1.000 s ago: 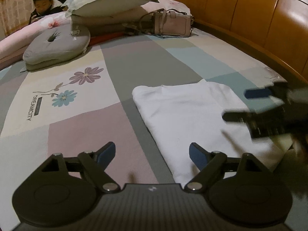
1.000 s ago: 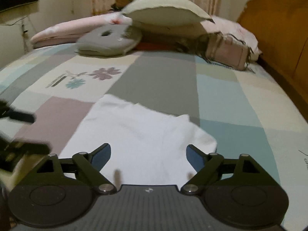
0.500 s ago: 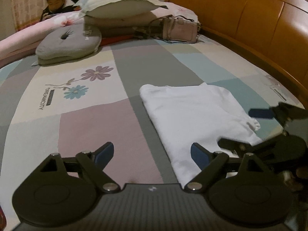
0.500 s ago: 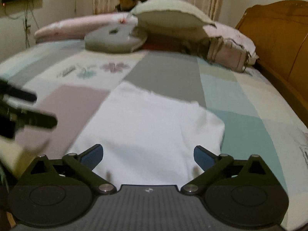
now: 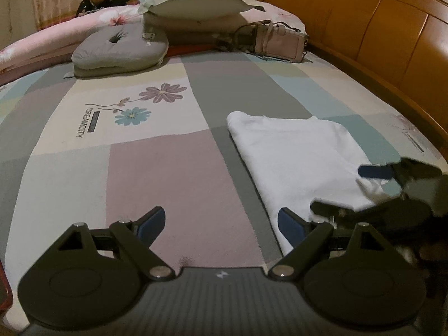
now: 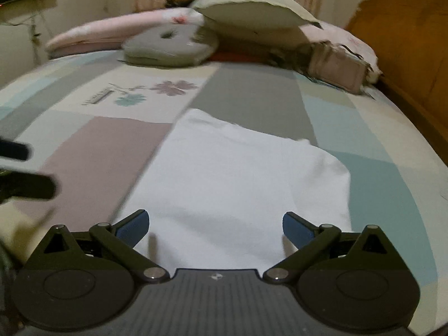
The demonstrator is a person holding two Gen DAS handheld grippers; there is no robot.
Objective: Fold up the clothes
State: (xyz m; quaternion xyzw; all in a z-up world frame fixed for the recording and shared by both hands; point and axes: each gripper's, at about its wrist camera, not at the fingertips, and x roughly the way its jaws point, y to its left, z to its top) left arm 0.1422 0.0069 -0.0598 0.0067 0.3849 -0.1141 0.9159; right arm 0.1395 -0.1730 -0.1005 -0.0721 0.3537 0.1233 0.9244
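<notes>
Both handheld tools share one build. The left gripper [image 5: 221, 225] has a dark grey ribbed body at the near edge of its view, marked in the middle with a small pale logo. On each side sits a matte black round housing with a shallow circular recess. From these run black linkage bars, pinned with silver screws (two show on each side), and a triangular cut-out opens in each outer bracket. The fingers [image 5: 151, 224] end in blue pads. The right gripper [image 6: 215, 225] looks the same: ribbed grey body, pale logo, black discs, silver screw heads, and blue pads on its fingers [image 6: 296, 228].
</notes>
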